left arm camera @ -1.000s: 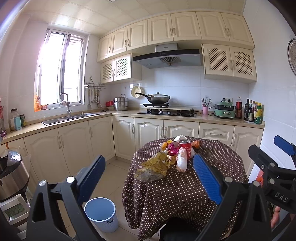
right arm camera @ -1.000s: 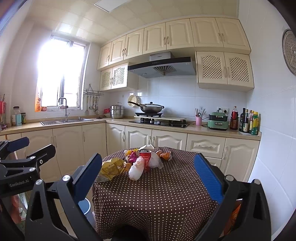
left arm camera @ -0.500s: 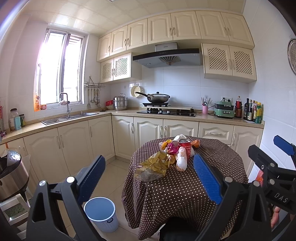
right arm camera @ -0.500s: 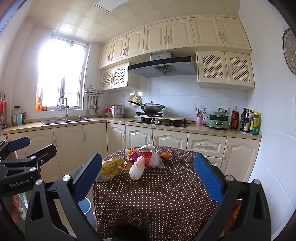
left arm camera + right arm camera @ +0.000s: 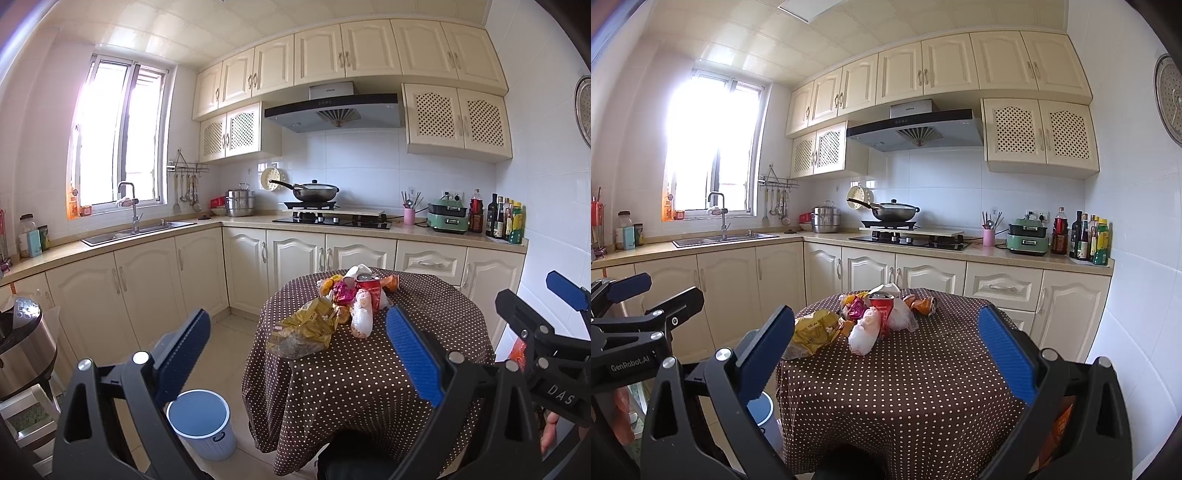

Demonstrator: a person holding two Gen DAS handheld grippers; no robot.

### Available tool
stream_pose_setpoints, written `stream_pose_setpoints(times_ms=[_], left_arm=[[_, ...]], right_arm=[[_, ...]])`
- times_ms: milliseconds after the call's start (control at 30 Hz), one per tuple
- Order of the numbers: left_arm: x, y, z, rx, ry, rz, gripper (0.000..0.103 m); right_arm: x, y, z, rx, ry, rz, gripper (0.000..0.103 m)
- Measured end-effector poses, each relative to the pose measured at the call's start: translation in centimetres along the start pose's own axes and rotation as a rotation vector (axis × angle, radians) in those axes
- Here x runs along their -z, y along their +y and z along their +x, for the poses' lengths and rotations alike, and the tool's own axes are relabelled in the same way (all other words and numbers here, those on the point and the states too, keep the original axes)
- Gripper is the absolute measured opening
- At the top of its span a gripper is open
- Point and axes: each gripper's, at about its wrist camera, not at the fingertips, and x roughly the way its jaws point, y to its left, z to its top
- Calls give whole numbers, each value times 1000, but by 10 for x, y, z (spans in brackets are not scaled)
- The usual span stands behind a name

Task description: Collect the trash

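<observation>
A heap of trash lies on the round table with the brown dotted cloth [image 5: 369,373] [image 5: 923,384]: a yellow snack bag [image 5: 314,323] [image 5: 816,328], a red can [image 5: 369,290] [image 5: 882,310], a white plastic bag [image 5: 360,319] [image 5: 864,332], a pink wrapper [image 5: 341,293] and an orange wrapper [image 5: 921,304]. A pale blue bin [image 5: 201,422] stands on the floor left of the table. My left gripper [image 5: 295,354] is open and empty, short of the table. My right gripper [image 5: 886,354] is open and empty, over the table's near edge.
Cream cabinets and a counter run along the left and back walls, with a sink [image 5: 136,230], a stove with a wok [image 5: 314,192] and bottles [image 5: 504,221]. A steel cooker [image 5: 22,343] stands at the far left. Tiled floor lies between table and cabinets.
Both views have barely shifted; the right gripper has dipped very slightly. Both grippers stay open and empty.
</observation>
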Motion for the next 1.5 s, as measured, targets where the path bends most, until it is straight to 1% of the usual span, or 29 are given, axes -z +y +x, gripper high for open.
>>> stream_pose_setpoints(times_ms=[733,1033,1167,1500], left_arm=[[3,-3,3,2,10,5,94],[3,-2,12,1,23,5,94],[2,0,25,-16,26,23,94],[-6,5,67,-17,68,28,94]], right_arm=[[1,-8,2,-3,14,14,96],[1,-8,6,-5,19,12,96],[-2,-7,21,-6,19,11,96],[-1,-6,67,-5,83,16,96]])
